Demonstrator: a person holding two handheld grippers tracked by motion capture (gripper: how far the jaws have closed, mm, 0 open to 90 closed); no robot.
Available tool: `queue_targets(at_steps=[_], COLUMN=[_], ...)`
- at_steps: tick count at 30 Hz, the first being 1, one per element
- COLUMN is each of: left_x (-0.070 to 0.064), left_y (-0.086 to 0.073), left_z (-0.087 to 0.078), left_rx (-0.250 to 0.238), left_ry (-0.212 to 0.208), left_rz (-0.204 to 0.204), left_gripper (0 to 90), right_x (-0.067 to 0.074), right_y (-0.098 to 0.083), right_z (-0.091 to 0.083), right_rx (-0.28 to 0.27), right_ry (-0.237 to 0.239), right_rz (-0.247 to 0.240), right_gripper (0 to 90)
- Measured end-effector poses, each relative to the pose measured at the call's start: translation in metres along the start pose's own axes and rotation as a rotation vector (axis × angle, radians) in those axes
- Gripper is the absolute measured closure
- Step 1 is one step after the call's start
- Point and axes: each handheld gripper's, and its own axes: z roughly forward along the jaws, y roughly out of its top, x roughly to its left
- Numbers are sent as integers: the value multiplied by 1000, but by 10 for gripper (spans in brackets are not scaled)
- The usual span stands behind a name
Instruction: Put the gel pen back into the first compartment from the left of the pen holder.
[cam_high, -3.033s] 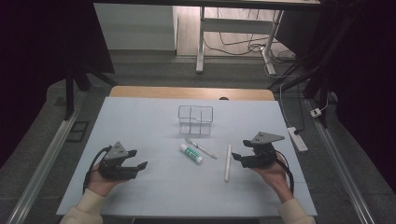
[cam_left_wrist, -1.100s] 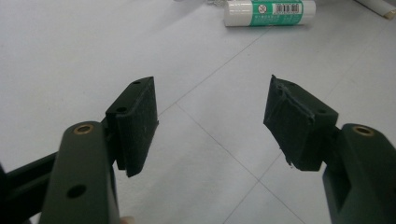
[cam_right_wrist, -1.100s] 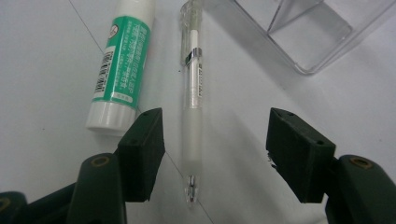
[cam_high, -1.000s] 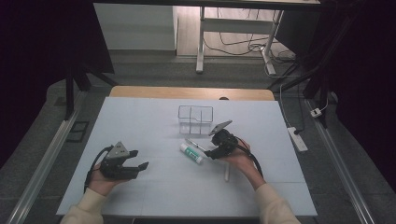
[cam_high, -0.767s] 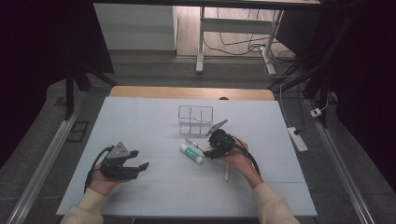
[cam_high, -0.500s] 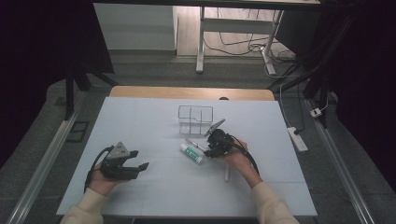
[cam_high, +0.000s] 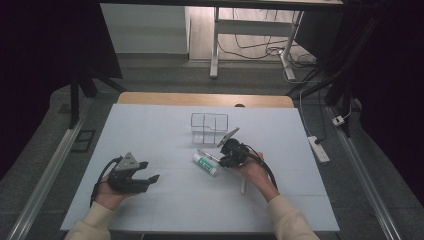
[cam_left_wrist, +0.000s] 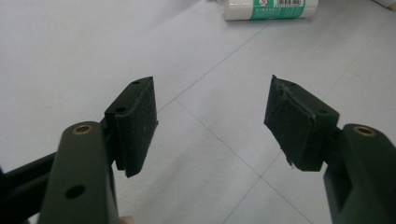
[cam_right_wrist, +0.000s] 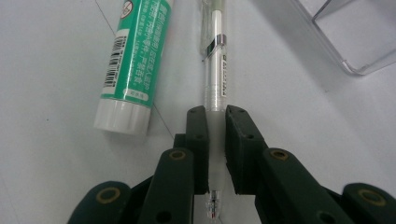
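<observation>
Now the pen (cam_right_wrist: 216, 70) is clamped between the jaws of the right hand-held gripper (cam_right_wrist: 215, 149), which have just been closing on it. In the right gripper view the pads are seen pressed on the clear barrel near its tip end, and the pen lies flat on the counter (cam_right_wrist: 56, 154), its clip end pointing away from the jaws. A glue stick (cam_right_wrist: 133, 60) with a green label and white cap is laid just beside the pen, nearly parallel to it and apart from it. A clear box (cam_right_wrist: 355, 42) is seen at the upper right of that view, near the pen's far end.

In the high view the right hand-held gripper (cam_high: 228, 159) is held low at the middle of the counter (cam_high: 150, 130), just in front of the box (cam_high: 209, 125), with the glue stick (cam_high: 205, 164) beside it.

The left hand-held gripper (cam_high: 150, 178) is held near the front left of the counter, well apart from the other things. Its jaws are spread wide with nothing between them, as seen in the left gripper view (cam_left_wrist: 212, 116), where the glue stick (cam_left_wrist: 271, 8) is seen farther off.
</observation>
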Motion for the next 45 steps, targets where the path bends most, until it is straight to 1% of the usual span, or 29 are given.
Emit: queue_targets(at_steps=[5, 7, 9, 12, 15, 16, 17, 20, 22, 26, 28, 30, 34, 38, 45], left_x=[0, 0, 0, 0, 0, 0, 0, 0, 0, 0, 0, 0, 0, -1, -5], left_y=[0, 0, 0, 0, 0, 0, 0, 0, 0, 0, 0, 0, 0, 1, 6], left_z=[-1, -1, -1, -1, -1, -1, -1, -1, 0, -1, -1, -1, -2, -2, -2], left_rx=[-3, -3, -2, -3, -4, -3, -1, -4, -3, -6, -6, -6, -9, -11, -20], left_ry=[2, 2, 2, 3, 4, 5, 6, 6, 7, 9, 10, 10, 12, 16, 19], left_rz=[-2, -2, -2, -2, 1, 2, 6, 3, 2, 2, 3, 3, 2, 11, 29], left_gripper=[344, 344, 344, 344, 344, 345, 344, 344, 344, 344, 344, 344, 344, 344, 347], right_x=[-1, -1, -2, -1, 0, 1, 1, 3, 5, 7, 8, 8, 8, 9, 11], right_y=[0, 0, -1, -1, -1, 0, 0, 2, 4, 6, 6, 5, 4, 3, 4], right_z=[0, -2, -4, -7, -10, -12, -15, -24, -31, -44, -48, -51, -55, -57, -56], right_rx=[-5, -4, -14, -21, -34, -40, -46, -85, -106, -151, -161, -174, -193, -204, -209], right_ry=[1, -18, -13, -24, -11, -13, -15, 5, -2, -3, -10, -2, 9, 20, 38], right_rz=[7, 2, 8, 5, 0, 1, -3, 5, -6, -21, -21, -19, -10, -11, -15], right_gripper=[797, 798, 798, 799, 799, 799, 799, 799, 799, 799, 799, 799, 799, 799, 799])
